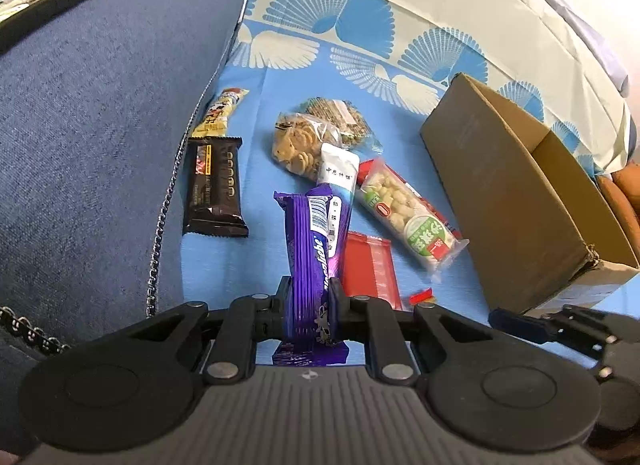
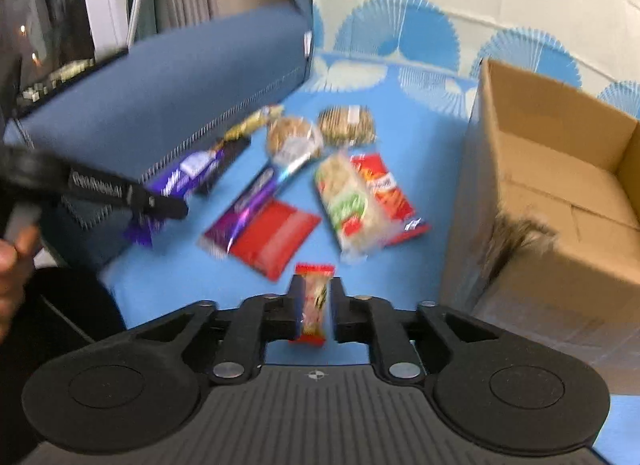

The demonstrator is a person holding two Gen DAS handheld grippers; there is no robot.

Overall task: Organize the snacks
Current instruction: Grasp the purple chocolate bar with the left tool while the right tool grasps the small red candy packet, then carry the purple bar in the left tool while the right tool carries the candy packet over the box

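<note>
Blue sofa [image 1: 100, 125] fills the left side, its arm rising beside the seat, and a blue cloth [image 1: 400, 137] with a white fan pattern covers that seat and climbs the back. On the cloth's right side sits the open box [image 1: 520, 193], flaps up, one near corner torn; in the right wrist view its inside [image 2: 560, 169] shows only bare cardboard. Snacks are spread over the cloth between the sofa arm and the box. Along the arm edge lies a dark bar [image 1: 216, 189], with a yellow bar [image 1: 220, 113] just beyond it toward the back. Mid-cloth, two clear cookie bags [image 1: 308, 141] lie touching, a white tube [image 1: 338, 181] resting against them. Right of that, a long rice-cracker pack [image 1: 404, 213] slants toward the box; the right wrist view shows it lying on top of an orange packet [image 2: 384, 185]. Nearer the front edge lies a flat red pack [image 1: 370, 269]. Now the grippers: the left gripper [image 1: 310, 305] has its fingers clamped on a purple bar [image 1: 316, 249], held upright and lifted off the cloth. The right gripper [image 2: 314, 305], close to the box's near corner, has its fingers pinching a small candy [image 2: 314, 297] in a red-ended wrapper. That view is motion-blurred.
</note>
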